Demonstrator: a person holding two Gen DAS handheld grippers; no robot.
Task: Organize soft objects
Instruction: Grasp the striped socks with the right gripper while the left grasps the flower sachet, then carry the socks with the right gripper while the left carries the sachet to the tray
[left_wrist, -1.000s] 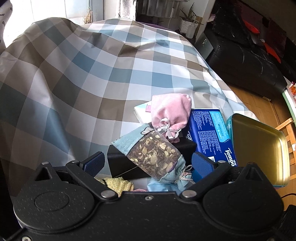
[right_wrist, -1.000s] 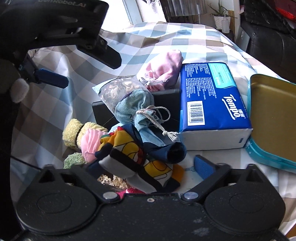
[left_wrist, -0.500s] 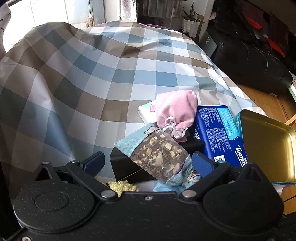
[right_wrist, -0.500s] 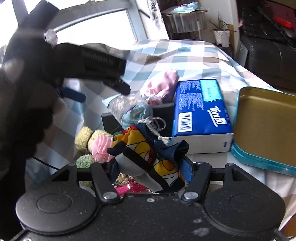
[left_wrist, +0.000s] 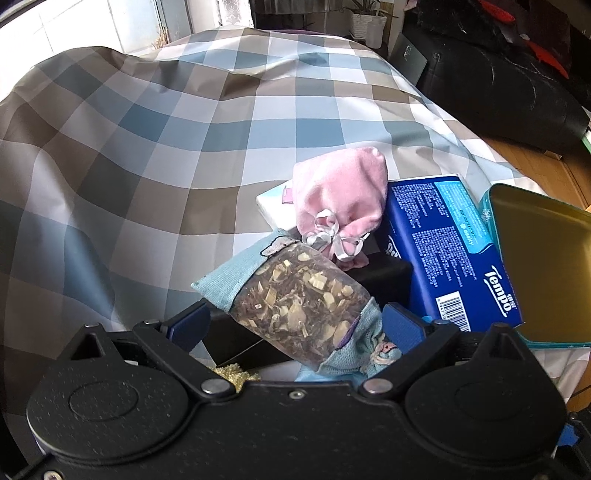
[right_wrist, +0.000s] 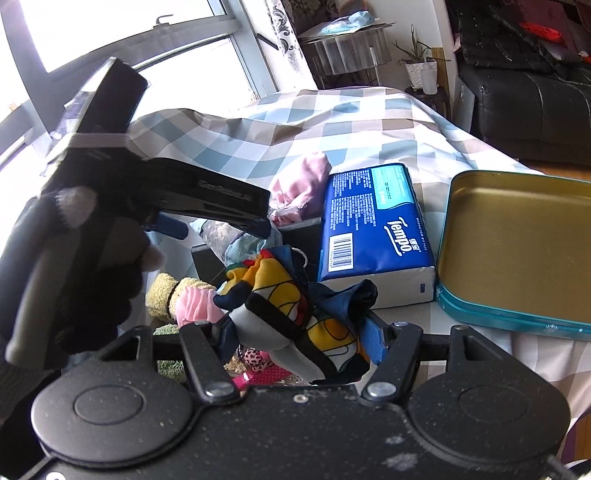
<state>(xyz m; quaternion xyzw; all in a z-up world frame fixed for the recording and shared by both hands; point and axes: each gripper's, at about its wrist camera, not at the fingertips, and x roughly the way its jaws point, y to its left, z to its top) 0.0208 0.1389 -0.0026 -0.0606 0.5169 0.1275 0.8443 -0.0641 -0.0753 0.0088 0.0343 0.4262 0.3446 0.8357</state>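
Right gripper (right_wrist: 301, 338) fingers clamped on patterned cloth (right_wrist: 295, 317); left gripper (left_wrist: 295, 325) fingers apart around sachet (left_wrist: 295, 299); cloth's loose folds risk slipping

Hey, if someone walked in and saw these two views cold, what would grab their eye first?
Probably the bright patchwork fabric bundle of yellow, orange, navy and white, clamped in the right gripper low in the right wrist view. Next, the see-through sachet of dried herbs with light blue cloth ends, lying across a black box between the open fingers of the left gripper. Behind it sit a pink drawstring pouch and a blue Tempo tissue pack.
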